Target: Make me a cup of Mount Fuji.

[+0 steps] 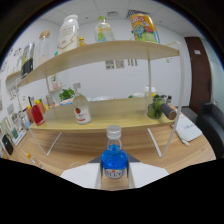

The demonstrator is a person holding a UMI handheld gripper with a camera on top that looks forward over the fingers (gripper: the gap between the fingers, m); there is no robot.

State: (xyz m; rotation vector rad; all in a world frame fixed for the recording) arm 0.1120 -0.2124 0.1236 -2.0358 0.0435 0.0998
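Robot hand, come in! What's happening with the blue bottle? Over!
Gripper fingers hidden, grip unconfirmed. Blue bottle upright, right at the gripper, white cap on. Wooden shelf beyond it, with a red-labelled bottle. Nothing between gripper and blue bottle.

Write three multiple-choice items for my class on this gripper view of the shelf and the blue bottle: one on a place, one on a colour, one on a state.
1. Where is the blue bottle?
A. On the top shelf
B. Between the gripper fingers, in front of the shelf unit
C. Lying on the lower shelf

2. What colour is the liquid in that bottle?
A. Blue
B. Green
C. Orange

3. How does the bottle with the red label on the lower shelf stand?
A. Tipped on its side
B. Upside down
C. Upright

Answers:
1 B: the bottle rises between the two fingers, ahead of the shelves.
2 A: its body shows bright blue under a pale cap.
3 C: it stands with its cap upward on the wooden board.
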